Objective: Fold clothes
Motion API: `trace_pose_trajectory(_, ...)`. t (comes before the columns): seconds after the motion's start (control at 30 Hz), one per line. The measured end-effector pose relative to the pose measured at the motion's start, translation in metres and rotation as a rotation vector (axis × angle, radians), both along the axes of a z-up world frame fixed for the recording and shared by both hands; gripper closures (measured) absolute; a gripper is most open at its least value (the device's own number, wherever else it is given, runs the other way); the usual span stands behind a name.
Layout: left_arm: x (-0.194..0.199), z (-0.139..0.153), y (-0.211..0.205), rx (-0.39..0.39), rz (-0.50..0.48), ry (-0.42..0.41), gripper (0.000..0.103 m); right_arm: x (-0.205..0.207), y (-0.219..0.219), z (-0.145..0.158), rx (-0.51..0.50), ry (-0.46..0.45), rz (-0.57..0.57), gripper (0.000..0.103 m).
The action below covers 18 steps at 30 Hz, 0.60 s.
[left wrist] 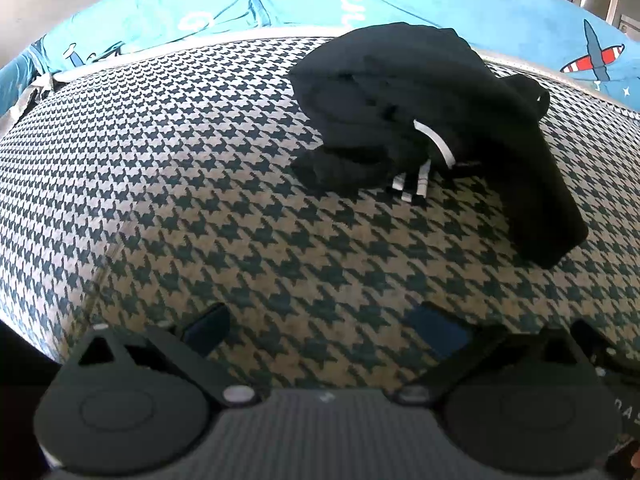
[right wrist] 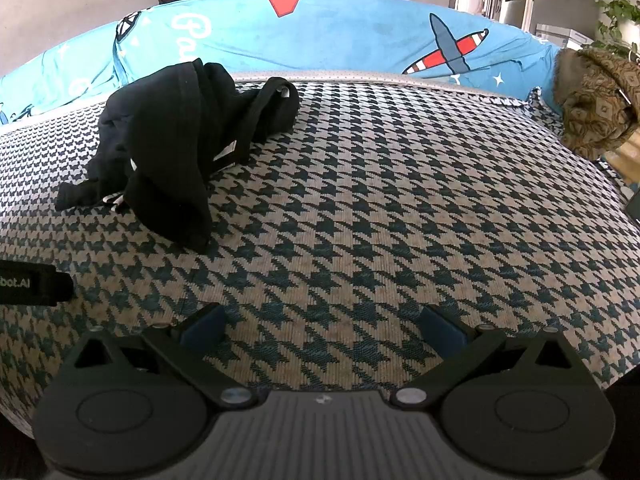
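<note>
A woven houndstooth cover, dark teal on cream with a coarse ribbed weave, spreads over the whole surface below both cameras. Behind it runs a bright blue printed sheet, smooth and creased, with a red-and-white striped aeroplane and white cursive lettering. At the far right edge in the right wrist view sits a bunched olive-brown cloth with a diamond pattern.

The black garment lies crumpled in a soft, rounded heap on the houndstooth cover, near the blue sheet, with one flat limb trailing toward the cameras; it is matt knit fabric with a curved white strip and small white striped tabs showing at its folds. In the right wrist view the same heap sits at upper left.

The left gripper hangs over bare cover, its blue-padded fingers spread wide, holding nothing. The right gripper is likewise spread wide and empty, well apart from the garment.
</note>
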<state>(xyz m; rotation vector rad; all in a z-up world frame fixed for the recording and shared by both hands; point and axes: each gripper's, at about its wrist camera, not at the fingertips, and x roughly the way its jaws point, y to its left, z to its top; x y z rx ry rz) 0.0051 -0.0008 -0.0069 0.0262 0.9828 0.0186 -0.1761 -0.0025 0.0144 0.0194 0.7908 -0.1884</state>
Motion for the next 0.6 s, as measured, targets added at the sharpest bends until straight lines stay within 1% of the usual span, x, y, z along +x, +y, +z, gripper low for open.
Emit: trace_pose_trajectory(0.6,0.0007,-0.0041,-0.0021,-0.002,-0.015,0.006,0.0,0.0002,0.0009,-0.0006,-0.004,-0.002,-0.002,0.0)
